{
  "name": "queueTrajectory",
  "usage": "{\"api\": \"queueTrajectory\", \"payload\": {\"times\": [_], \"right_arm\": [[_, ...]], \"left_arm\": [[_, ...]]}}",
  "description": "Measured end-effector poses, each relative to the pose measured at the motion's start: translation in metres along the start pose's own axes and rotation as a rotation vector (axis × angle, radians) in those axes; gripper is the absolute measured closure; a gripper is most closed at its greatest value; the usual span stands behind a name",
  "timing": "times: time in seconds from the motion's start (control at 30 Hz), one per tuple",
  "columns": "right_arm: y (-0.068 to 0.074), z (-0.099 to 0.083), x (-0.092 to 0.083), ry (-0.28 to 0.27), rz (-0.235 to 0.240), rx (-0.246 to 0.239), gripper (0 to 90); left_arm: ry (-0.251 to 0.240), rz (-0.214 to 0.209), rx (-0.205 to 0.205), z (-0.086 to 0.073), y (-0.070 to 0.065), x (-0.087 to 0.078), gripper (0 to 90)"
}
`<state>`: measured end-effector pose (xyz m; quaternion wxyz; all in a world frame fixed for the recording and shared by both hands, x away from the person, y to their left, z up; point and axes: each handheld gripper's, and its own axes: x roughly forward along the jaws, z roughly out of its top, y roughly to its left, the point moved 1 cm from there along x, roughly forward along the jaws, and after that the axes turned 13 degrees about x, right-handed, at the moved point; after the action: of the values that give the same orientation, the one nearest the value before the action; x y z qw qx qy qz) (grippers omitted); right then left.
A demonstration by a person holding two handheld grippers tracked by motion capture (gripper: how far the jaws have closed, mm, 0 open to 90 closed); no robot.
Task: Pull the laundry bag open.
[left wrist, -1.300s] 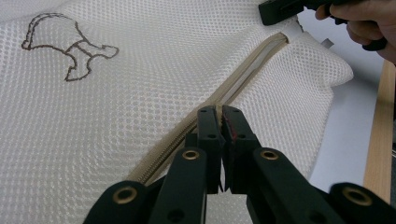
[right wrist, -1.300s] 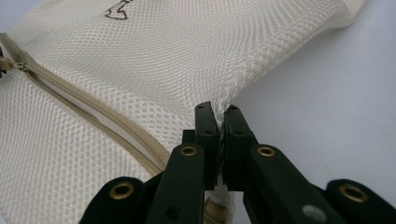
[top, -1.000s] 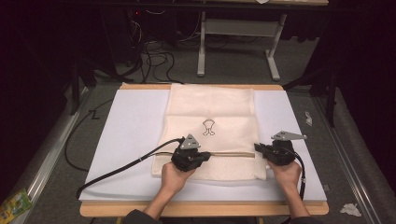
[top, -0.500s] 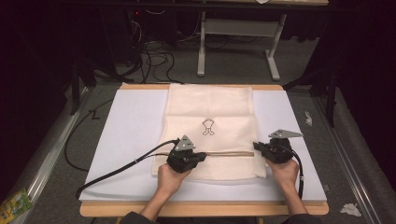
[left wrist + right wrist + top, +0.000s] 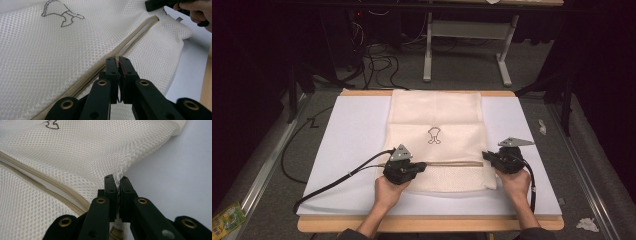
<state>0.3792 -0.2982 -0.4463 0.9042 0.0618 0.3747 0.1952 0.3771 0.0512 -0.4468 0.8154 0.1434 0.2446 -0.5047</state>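
A cream mesh bag with a small dark emblem lies flat on the white board. Its tan zipper runs across the near part. My left gripper is shut on the zipper pull; the zipper gapes ahead of the jaws and stays closed behind them. My right gripper is shut on the bag's mesh edge at the zipper's right end, and the mesh puckers up into the jaws. The right gripper also shows at the top of the left gripper view, beside a hand.
The white board covers a wooden table. A black cable trails left from the left gripper. On the grey floor are a table frame, loose cables, a green packet and crumpled paper.
My left gripper has slid a little to the left along the zipper, leaving a longer open stretch between the two grippers. The right gripper has stayed in place.
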Motion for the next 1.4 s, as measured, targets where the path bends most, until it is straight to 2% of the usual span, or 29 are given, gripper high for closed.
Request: {"api": "queueTrajectory", "payload": {"times": [0.17, 0.37, 0.67, 1.1, 1.4], "right_arm": [[0.000, 0.000, 0.001, 0.006, -0.004, -0.004, 88.2], [-0.001, -0.001, 0.002, 0.007, -0.003, -0.005, 88.1], [-0.002, 0.000, 0.003, 0.014, -0.005, -0.001, 88.1], [-0.004, -0.001, 0.003, 0.015, -0.002, 0.000, 88.1], [-0.004, -0.001, 0.003, 0.013, -0.005, 0.001, 88.1]], "left_arm": [[0.001, 0.001, -0.009, -0.002, 0.002, -0.002, 87.2], [0.015, 0.009, 0.001, -0.003, 0.003, -0.005, 87.2], [0.016, 0.019, -0.020, -0.010, 0.009, -0.013, 87.3], [0.000, 0.021, -0.050, -0.016, 0.018, -0.026, 87.3], [-0.019, 0.044, -0.068, -0.019, 0.024, -0.039, 87.3]]}}
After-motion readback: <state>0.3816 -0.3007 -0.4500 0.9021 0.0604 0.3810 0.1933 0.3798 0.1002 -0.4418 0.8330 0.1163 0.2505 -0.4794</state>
